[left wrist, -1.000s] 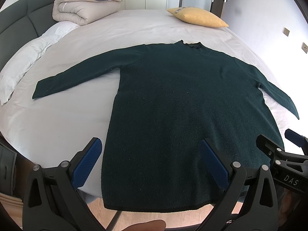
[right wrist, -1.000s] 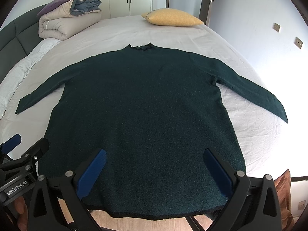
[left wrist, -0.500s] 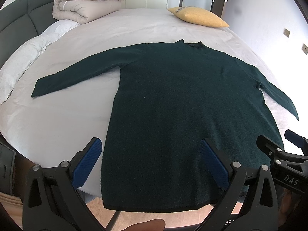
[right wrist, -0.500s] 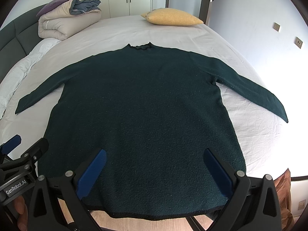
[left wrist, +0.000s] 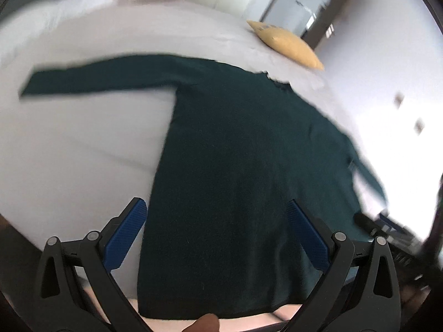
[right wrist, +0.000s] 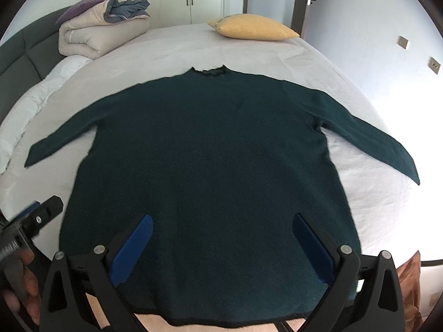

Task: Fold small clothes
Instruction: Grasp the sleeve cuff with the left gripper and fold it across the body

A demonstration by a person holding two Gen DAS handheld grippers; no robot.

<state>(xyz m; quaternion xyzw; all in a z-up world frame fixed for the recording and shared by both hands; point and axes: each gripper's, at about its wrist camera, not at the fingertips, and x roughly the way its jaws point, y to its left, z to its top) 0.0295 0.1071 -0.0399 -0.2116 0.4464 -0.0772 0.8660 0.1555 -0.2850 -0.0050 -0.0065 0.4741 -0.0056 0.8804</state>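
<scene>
Blurred, tilted view. Dark green sweater (left wrist: 243,166) lies flat on white bed (left wrist: 77,152), one sleeve stretched out to the left. Left gripper (left wrist: 216,218) in foreground w/ blue pads (left wrist: 126,235) spread wide, nothing between them. Yellow pillow (left wrist: 285,44) at far edge of bed.

The sweater (right wrist: 210,166) lies flat on the bed (right wrist: 166,52), sleeves out to either side, hem at the near edge and neck toward the far end. Behind it sit a pillow (right wrist: 253,27) at far right and a folded duvet (right wrist: 102,33) at far left — both hand-held grippers hover over the hem.
</scene>
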